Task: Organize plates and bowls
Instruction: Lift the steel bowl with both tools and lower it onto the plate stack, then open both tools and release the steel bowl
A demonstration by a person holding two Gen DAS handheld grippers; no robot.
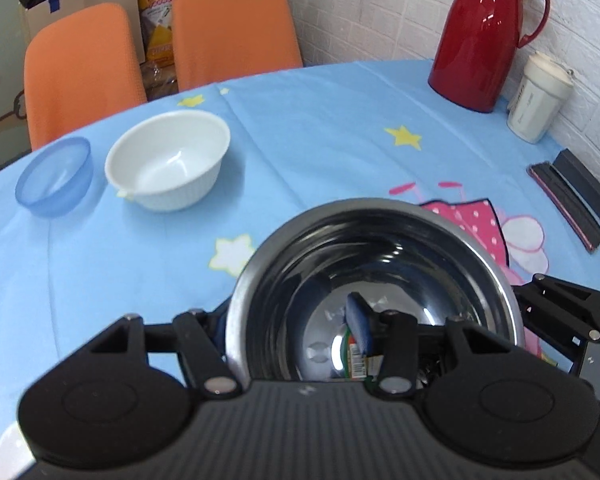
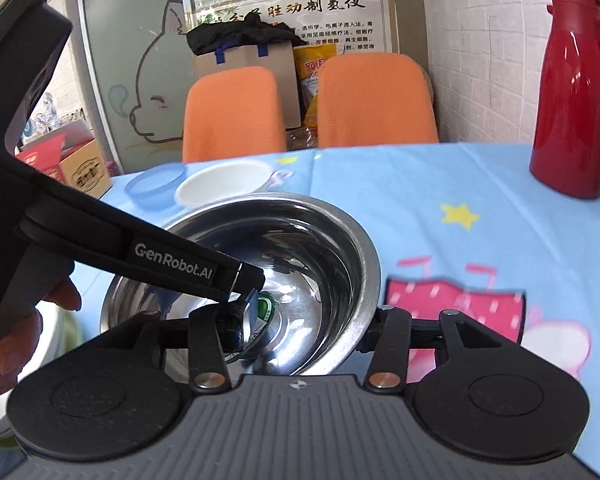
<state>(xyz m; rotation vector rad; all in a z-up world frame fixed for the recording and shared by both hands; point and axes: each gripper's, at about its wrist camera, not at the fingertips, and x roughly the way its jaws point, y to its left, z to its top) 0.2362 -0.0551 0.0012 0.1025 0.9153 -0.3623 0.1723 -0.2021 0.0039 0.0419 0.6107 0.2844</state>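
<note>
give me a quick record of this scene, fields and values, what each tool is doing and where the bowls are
left tool: closed on near-left rim of steel bowl, one finger inside
right tool: closed on the steel bowl's near-right rim
white bowl: upright on table, far left
blue bowl: upright, left of the white bowl
red jug: far right, by wall

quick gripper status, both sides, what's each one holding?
Left gripper: shut on the steel bowl, one finger inside the rim, one outside.
Right gripper: shut on the same bowl's opposite rim, one finger inside, one outside.
</note>
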